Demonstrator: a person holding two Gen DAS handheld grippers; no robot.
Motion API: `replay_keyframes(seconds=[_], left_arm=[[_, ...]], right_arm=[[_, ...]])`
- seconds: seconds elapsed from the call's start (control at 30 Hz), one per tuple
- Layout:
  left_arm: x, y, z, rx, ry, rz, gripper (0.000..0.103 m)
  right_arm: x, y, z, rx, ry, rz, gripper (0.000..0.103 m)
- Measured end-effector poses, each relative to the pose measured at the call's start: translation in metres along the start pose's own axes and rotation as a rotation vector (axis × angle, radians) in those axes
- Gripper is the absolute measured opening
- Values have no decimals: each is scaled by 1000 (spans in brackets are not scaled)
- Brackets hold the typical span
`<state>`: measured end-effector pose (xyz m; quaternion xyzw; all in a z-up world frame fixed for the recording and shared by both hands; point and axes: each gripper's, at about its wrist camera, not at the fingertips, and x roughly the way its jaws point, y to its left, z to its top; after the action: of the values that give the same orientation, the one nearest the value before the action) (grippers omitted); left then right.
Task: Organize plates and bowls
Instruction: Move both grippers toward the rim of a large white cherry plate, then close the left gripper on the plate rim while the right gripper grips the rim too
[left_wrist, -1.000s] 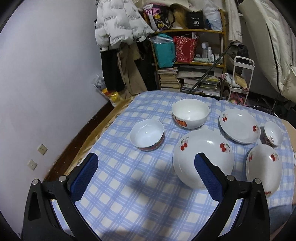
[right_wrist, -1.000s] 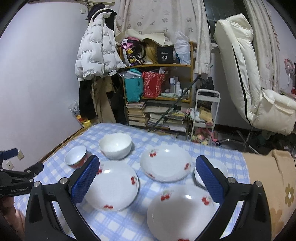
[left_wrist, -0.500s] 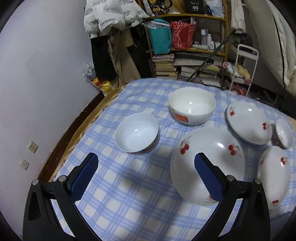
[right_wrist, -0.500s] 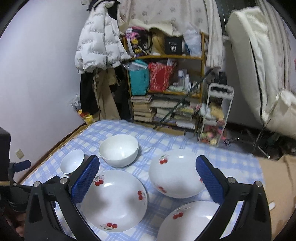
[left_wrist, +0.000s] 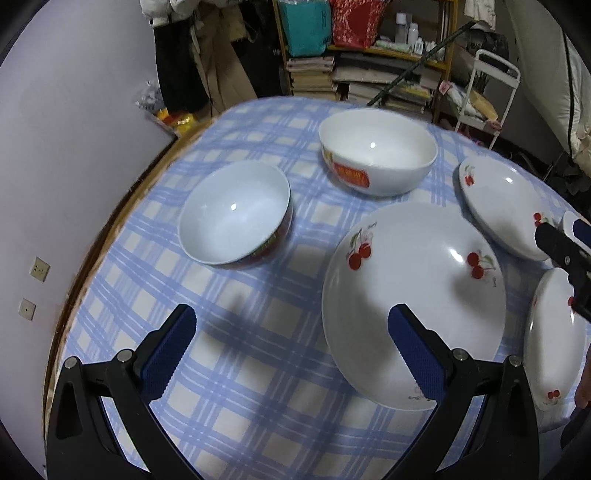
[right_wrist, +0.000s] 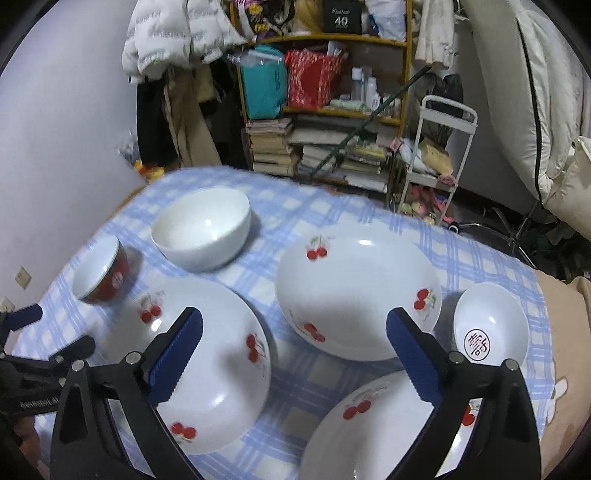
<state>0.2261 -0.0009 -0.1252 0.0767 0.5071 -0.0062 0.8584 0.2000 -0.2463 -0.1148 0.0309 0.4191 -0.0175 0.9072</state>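
Three white cherry-print plates lie on the blue checked tablecloth: a near-left plate (right_wrist: 207, 365) (left_wrist: 413, 306), a far plate (right_wrist: 354, 291) (left_wrist: 502, 206) and a near-right plate (right_wrist: 373, 424) (left_wrist: 554, 339). A large white bowl (right_wrist: 201, 232) (left_wrist: 376, 151) stands at the back. A red-sided bowl (right_wrist: 101, 273) (left_wrist: 236, 218) stands at the left. A small bowl (right_wrist: 489, 328) with a dark emblem stands at the right. My left gripper (left_wrist: 291, 350) is open and empty, above the cloth between the red-sided bowl and the near-left plate. My right gripper (right_wrist: 295, 350) is open and empty, above the gap between the plates.
The table edge (left_wrist: 110, 236) runs along the left near a purple wall. Behind the table are a cluttered shelf (right_wrist: 325, 92), stacked books, hanging coats and a white trolley (right_wrist: 439, 147). Beige fabric (right_wrist: 565, 350) covers the right end of the table.
Both grippers have moved forward and down towards the table, so the dishes look larger. Both stay open. No dish has moved.
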Motion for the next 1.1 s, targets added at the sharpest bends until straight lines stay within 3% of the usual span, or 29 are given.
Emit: replay_keyframes(seconds=[0.3, 0.53, 0.63, 0.7, 0.8, 0.87, 1.03, 1.1], left_arm=[[27, -1, -4, -8, 65, -5, 102], [35, -4, -7, 8, 71, 0, 102], [37, -5, -8, 13, 64, -24, 89], [39, -3, -7, 9, 79, -60, 69], [48, 1, -8, -26, 124, -116, 49], [55, 5, -8, -54, 150, -134, 47], [63, 7, -8, -75, 170, -153, 46], [65, 7, -8, -80, 182, -155, 47]], right_arm=[[27, 7, -7, -28, 56, 25, 103], [45, 7, -13, -24, 118, 51, 89], [52, 3, -15, -6, 144, 70, 80], [55, 2, -16, 5, 157, 78, 76], [56, 3, -15, 7, 160, 85, 71], [55, 3, -14, 14, 160, 99, 64], [57, 4, -14, 23, 153, 116, 60], [60, 6, -14, 11, 171, 131, 43]])
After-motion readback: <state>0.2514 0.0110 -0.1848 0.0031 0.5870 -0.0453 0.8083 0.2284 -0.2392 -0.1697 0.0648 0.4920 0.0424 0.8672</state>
